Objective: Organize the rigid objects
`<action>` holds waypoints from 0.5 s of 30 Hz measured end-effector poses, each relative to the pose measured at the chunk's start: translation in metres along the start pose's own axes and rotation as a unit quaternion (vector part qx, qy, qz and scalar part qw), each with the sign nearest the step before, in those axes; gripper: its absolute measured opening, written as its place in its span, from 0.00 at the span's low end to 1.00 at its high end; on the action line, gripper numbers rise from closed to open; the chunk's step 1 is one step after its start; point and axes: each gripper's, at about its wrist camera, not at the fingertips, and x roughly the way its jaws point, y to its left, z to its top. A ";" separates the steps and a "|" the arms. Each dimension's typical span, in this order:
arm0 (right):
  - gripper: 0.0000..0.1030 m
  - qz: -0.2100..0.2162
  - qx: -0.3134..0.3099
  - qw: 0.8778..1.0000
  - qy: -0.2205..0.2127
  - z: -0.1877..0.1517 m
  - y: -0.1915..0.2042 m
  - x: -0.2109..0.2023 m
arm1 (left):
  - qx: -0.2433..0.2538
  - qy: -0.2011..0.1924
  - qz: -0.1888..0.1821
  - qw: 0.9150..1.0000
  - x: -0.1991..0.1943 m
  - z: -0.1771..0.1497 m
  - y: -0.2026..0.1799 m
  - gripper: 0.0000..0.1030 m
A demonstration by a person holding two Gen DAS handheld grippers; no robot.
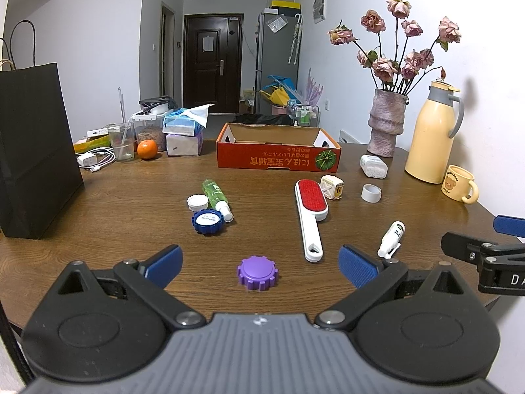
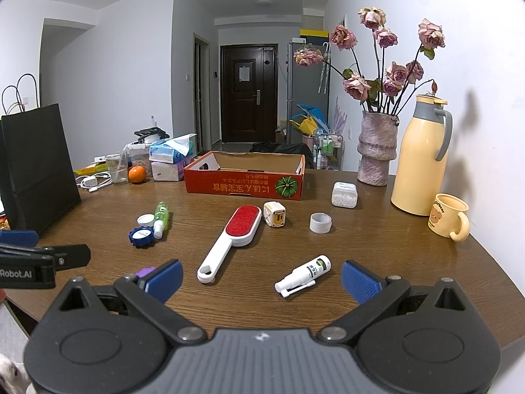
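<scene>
My left gripper [image 1: 261, 264] is open and empty, low over the near table edge, with a purple gear-shaped cap [image 1: 258, 273] lying between its fingers. My right gripper [image 2: 262, 277] is open and empty; a white spray bottle [image 2: 303, 274] lies between its fingers. A red-and-white lint brush [image 1: 310, 211] lies mid-table; it also shows in the right wrist view [image 2: 234, 234]. A blue gear cap [image 1: 207, 220], a green bottle [image 1: 216, 198] and a white lid [image 1: 198, 202] lie to the left. An open red cardboard box [image 1: 279, 156] stands at the back.
A white cube charger [image 1: 333, 187], tape roll [image 1: 371, 193] and a jar of white beads [image 1: 373, 165] lie to the right. A vase of roses [image 1: 387, 124], a yellow thermos [image 1: 433, 134] and a bear mug [image 1: 459, 184] stand far right. A black paper bag [image 1: 32, 151] stands left.
</scene>
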 end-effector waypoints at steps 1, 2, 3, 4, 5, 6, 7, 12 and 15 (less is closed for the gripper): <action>1.00 0.000 0.000 1.000 0.000 0.000 0.000 0.000 | 0.000 0.000 0.000 1.000 0.000 0.000 0.001 1.00; 1.00 0.000 0.000 1.000 0.000 0.000 0.000 0.000 | -0.001 0.001 0.000 1.000 0.000 0.000 0.001 1.00; 1.00 0.000 0.000 1.000 0.000 0.000 0.000 0.000 | -0.001 0.001 0.000 1.000 0.000 0.000 0.002 1.00; 1.00 0.000 0.000 1.000 0.000 0.000 0.000 0.000 | -0.001 0.001 0.000 1.000 0.000 0.000 0.002 1.00; 1.00 0.000 0.000 1.000 0.000 0.000 0.000 0.000 | -0.001 0.001 0.000 1.000 0.000 0.000 0.002 1.00; 1.00 0.000 0.000 1.000 -0.001 0.000 0.000 0.000 | -0.001 0.001 0.000 1.000 0.000 0.000 0.002 1.00; 1.00 0.000 0.000 1.000 -0.001 0.000 0.000 0.000 | -0.001 0.001 0.000 1.000 0.000 0.000 0.002 1.00; 1.00 -0.002 -0.005 1.000 -0.003 0.000 -0.001 0.005 | -0.005 0.003 0.001 1.000 0.005 0.000 0.005 1.00; 1.00 -0.003 -0.005 1.000 -0.002 -0.001 -0.003 0.009 | -0.006 0.010 0.000 1.000 0.012 0.000 0.006 1.00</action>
